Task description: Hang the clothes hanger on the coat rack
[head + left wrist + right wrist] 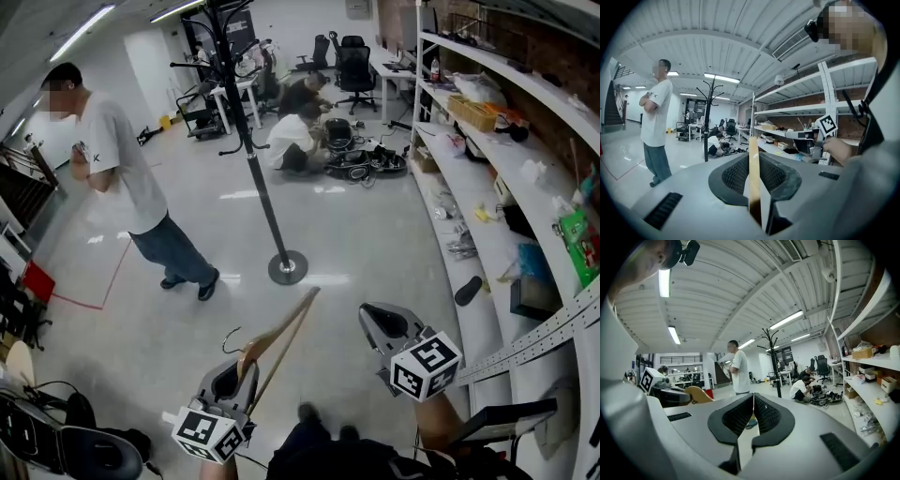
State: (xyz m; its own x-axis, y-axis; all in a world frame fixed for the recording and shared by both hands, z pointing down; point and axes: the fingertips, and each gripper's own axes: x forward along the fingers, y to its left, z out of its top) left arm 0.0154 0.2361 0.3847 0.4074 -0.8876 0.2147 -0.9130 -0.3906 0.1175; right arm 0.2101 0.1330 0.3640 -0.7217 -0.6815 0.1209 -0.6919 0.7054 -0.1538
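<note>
While L fingers [733, 176] pinch hanger [281, 337] w/ R fingers [771, 416] shut empty, I fear it pivots, missing coat rack [253, 150] ahead.

The left hand-held gripper [232, 377], near left, points almost level, its jaws clamped on the clothes hanger [281, 336]. The right hand-held gripper [386, 323] beside it is closed and empty.

head view: high, steeply down | left, right gripper views: low, level, forward | shared: coat rack [255, 159], standing person [117, 169]
</note>
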